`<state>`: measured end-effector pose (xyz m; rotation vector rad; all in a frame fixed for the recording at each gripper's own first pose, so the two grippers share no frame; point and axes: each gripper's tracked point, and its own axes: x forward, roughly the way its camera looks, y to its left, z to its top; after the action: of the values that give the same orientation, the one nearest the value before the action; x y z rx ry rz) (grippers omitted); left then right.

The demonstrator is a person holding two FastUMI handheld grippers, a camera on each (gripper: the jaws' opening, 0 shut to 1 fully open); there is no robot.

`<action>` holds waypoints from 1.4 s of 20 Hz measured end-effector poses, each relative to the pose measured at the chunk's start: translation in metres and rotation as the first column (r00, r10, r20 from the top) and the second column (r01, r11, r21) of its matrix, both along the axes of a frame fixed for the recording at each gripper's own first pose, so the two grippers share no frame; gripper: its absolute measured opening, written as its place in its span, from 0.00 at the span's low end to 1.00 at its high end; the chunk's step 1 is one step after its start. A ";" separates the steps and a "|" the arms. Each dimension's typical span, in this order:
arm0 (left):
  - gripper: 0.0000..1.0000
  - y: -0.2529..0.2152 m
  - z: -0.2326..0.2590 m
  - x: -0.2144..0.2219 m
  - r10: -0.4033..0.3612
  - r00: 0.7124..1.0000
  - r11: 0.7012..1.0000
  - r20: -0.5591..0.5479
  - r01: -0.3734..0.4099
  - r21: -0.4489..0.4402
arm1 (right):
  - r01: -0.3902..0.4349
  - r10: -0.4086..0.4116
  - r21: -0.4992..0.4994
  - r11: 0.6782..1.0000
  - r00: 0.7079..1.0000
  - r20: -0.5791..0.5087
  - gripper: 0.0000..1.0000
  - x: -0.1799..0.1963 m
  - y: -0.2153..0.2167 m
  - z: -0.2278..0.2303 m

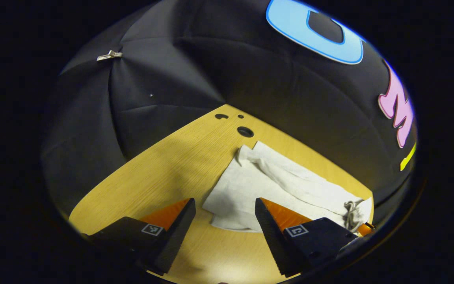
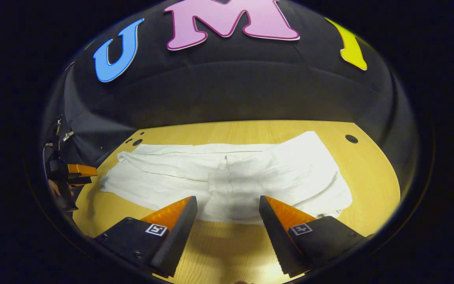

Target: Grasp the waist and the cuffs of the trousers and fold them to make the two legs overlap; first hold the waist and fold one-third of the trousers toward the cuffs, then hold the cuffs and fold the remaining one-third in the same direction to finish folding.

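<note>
Jaws of the left gripper (image 1: pixel 224 228) stand spread in the left gripper view, pinching nothing, and hover above the bare wood of the desk (image 1: pixel 164 169) near its front edge. Just beyond them lie the trousers (image 1: pixel 250 185), white and flat on the desk; the cuff end sits nearest the jaws, and one finger covers part of the cloth's near edge. A knotted drawstring (image 1: pixel 352 215) shows at the waist end, close to the desk's right edge in that view. Past the cloth, near the far corner, the desk has a round hole (image 1: pixel 245 131) and two smaller ones beside it.

Jaws of the right gripper (image 2: pixel 227 227) are likewise spread in the right gripper view and hold nothing, poised over the desk's front edge. Right behind them the trousers stretch sideways across the middle of the desk, the wider waist part toward the right edge and the legs running toward the left edge, one leg laid along the other with a crease between them. The cloth is rumpled but lies flat. At the left edge of the desk in this view, well apart from the right gripper, the left gripper appears small with a hand (image 2: pixel 55 187) behind it. A hole (image 2: pixel 351 139) marks the far right corner, and behind the desk hangs the black cloth wall (image 2: pixel 227 86).
</note>
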<state>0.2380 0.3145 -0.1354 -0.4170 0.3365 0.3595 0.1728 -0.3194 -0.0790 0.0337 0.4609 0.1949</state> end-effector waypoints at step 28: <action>0.11 -0.047 -0.040 0.037 -0.183 0.960 0.951 -0.213 0.227 0.208 | 0.334 -0.335 0.013 0.942 0.941 0.057 0.99 -0.234 -0.133 0.100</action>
<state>0.2746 0.2677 -0.1759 -0.1158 0.5165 0.2305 -0.0616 -0.4525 0.0206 0.1086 0.3900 -0.1383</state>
